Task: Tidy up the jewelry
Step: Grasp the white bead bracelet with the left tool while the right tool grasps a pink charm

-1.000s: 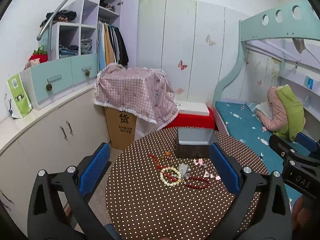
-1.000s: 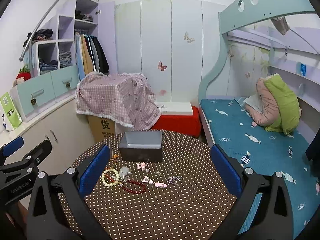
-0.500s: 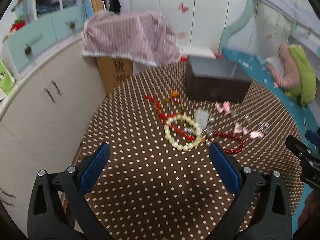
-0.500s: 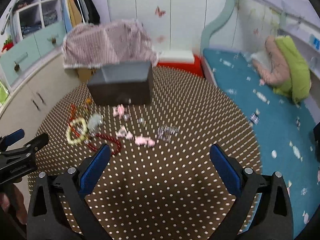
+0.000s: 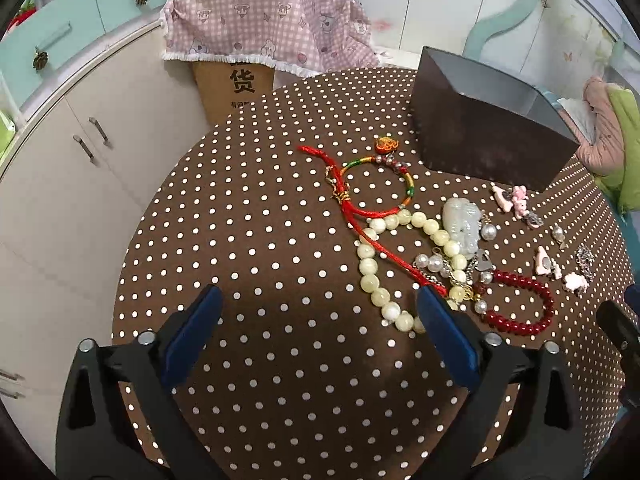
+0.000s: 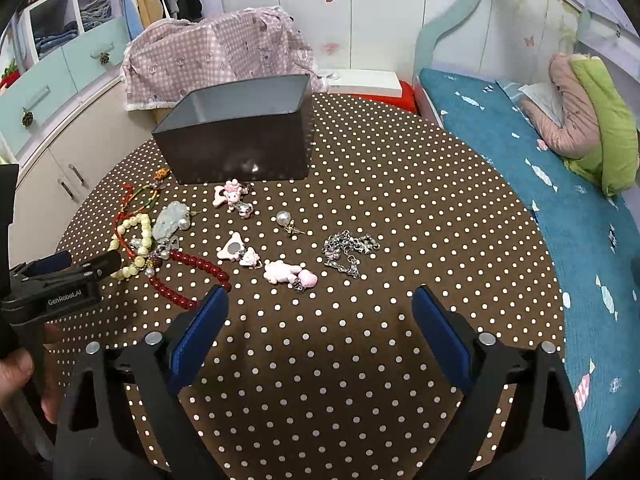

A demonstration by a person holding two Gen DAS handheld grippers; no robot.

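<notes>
Jewelry lies scattered on a round brown polka-dot table [image 5: 260, 240]. A cream bead bracelet [image 5: 372, 272], a red cord bracelet [image 5: 360, 184], a pale jade pendant [image 5: 462, 222] and a dark red bead bracelet [image 5: 524, 300] lie near my open, empty left gripper [image 5: 316, 328]. An open dark grey box [image 6: 240, 136] stands at the back. A silver chain [image 6: 348, 250], pink charms [image 6: 286, 272] and a pearl earring [image 6: 284, 218] lie ahead of my open, empty right gripper [image 6: 320, 328]. The left gripper also shows in the right wrist view [image 6: 68, 270].
White cabinets [image 5: 80, 140] stand left of the table. A cardboard box under a pink checked cloth [image 5: 256, 28] stands behind it. A bed with a blue cover [image 6: 560, 184] runs along the right side.
Both grippers have dropped and tilted down toward the table and moved closer to the jewelry. Both stay open and empty.
</notes>
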